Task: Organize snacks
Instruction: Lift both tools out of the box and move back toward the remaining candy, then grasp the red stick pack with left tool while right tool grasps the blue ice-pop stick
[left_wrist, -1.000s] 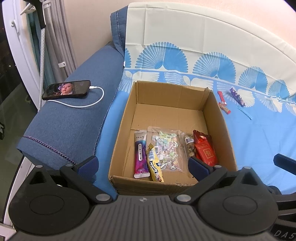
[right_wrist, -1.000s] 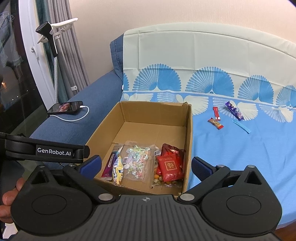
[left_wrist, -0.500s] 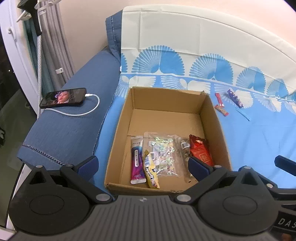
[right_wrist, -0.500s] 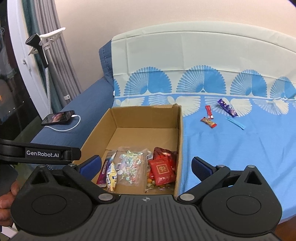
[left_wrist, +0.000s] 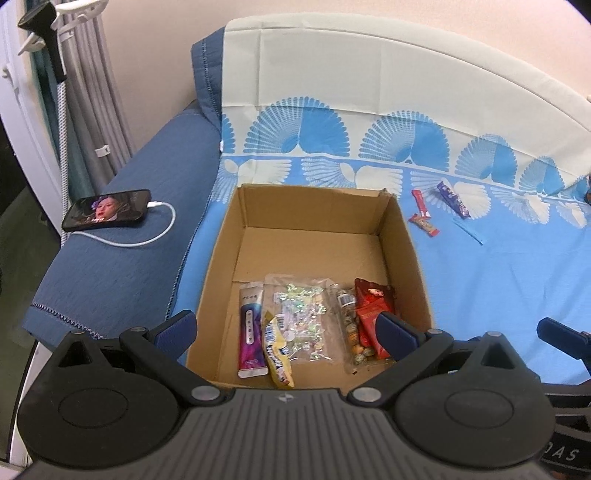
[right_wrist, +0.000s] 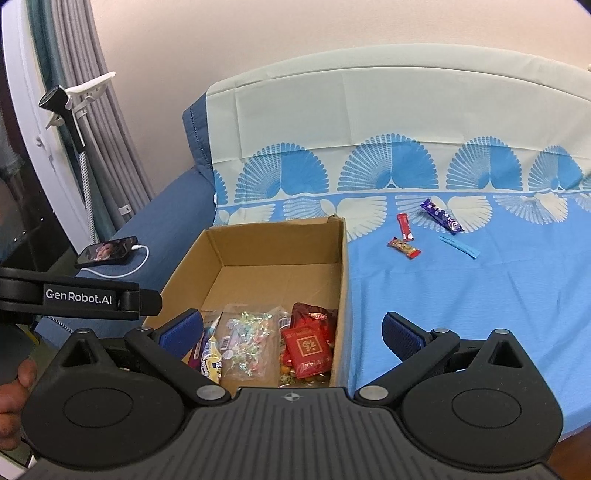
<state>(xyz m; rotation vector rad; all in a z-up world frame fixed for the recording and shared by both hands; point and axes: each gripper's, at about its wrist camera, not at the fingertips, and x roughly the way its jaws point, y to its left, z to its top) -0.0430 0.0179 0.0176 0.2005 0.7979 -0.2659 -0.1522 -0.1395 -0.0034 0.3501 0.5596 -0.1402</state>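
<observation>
While hanging over the near end of the cardboard box (left_wrist: 406, 251), wide open and holding nothing: left gripper (left_wrist: 286, 328), blue fingers far apart. Same for the right gripper (right_wrist: 291, 330), fingers spread wide, nothing between them, a bit more to the right side of the box. Down in the near end of the box, side by side on the bottom: a purple packet (left_wrist: 251, 332) at the left, then a yellow packet (left_wrist: 277, 350), then a clear bag of shiny candies (left_wrist: 303, 317), then a clear bag of little round snacks (left_wrist: 351, 332), and a red packet (left_wrist: 373, 310) lying partly on top of that bag, next to the right wall. Far end of the box bare. Out on the blue cloth (left_wrist: 498, 280), to the right of the box and well apart from it: a red bar (left_wrist: 420, 203), a small red and brown bar (left_wrist: 424, 225) just beside it, a purple bar (left_wrist: 452, 199) and a thin blue strip (left_wrist: 469, 230). Off to the left, on the dark blue sofa arm (left_wrist: 122, 280): a phone (left_wrist: 107, 208) with its screen lit, plugged into a white cable (left_wrist: 147, 236). Low at the left edge of the right wrist view, part of a hand (right_wrist: 14, 398).
</observation>
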